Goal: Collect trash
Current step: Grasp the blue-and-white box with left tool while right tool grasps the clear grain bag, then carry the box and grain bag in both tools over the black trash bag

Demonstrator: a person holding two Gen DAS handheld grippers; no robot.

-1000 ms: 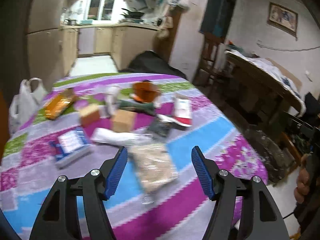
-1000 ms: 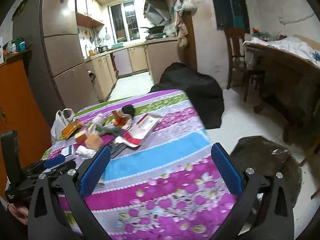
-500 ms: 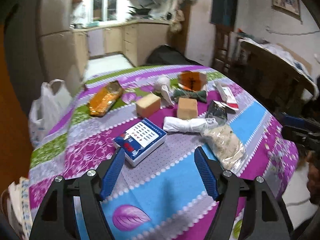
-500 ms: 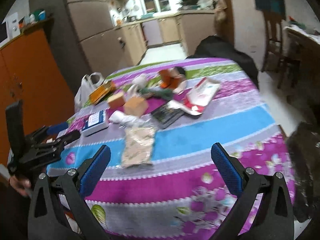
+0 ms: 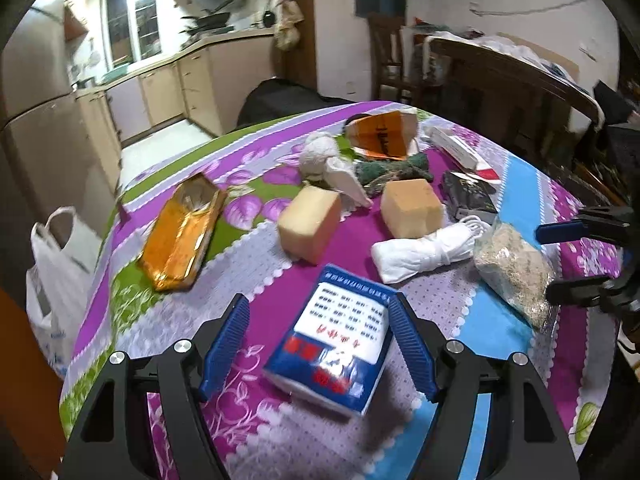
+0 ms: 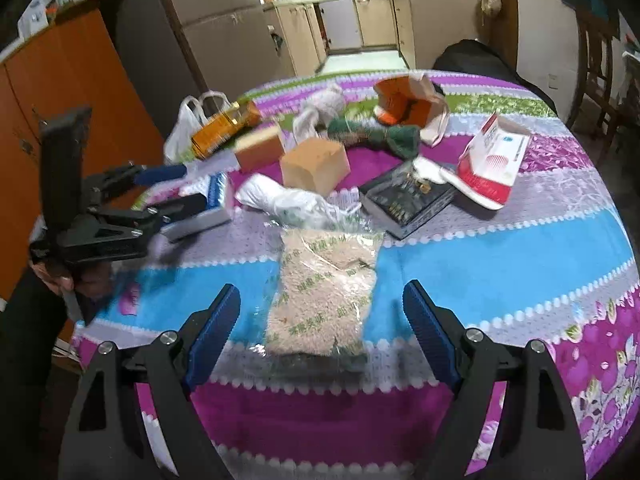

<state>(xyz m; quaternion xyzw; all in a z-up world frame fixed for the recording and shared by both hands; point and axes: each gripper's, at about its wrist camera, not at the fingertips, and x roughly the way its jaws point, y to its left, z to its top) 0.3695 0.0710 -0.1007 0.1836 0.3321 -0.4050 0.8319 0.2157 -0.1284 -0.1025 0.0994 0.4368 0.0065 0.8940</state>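
Firstly, left wrist view: the left tongs (image 5: 318, 344) stand wide, holding nothing, their blue pads on either side of a blue-and-white tissue pack (image 5: 334, 344) lying on the bench (image 5: 500, 328); contact cannot be judged. Beyond lie two tan boxes (image 5: 310, 224), a white rolled bag (image 5: 424, 254), an orange wrapper (image 5: 182, 236) and a granule bag (image 5: 514, 268). A white carrier bag (image 5: 56, 272) hangs off the bench's left edge.

Right wrist view: the right tongs (image 6: 320, 334) stand wide and empty, straddling the granule bag (image 6: 326, 296) on the blue stripe. A black packet (image 6: 404, 198) and a red-and-white carton (image 6: 494, 160) lie farther back.
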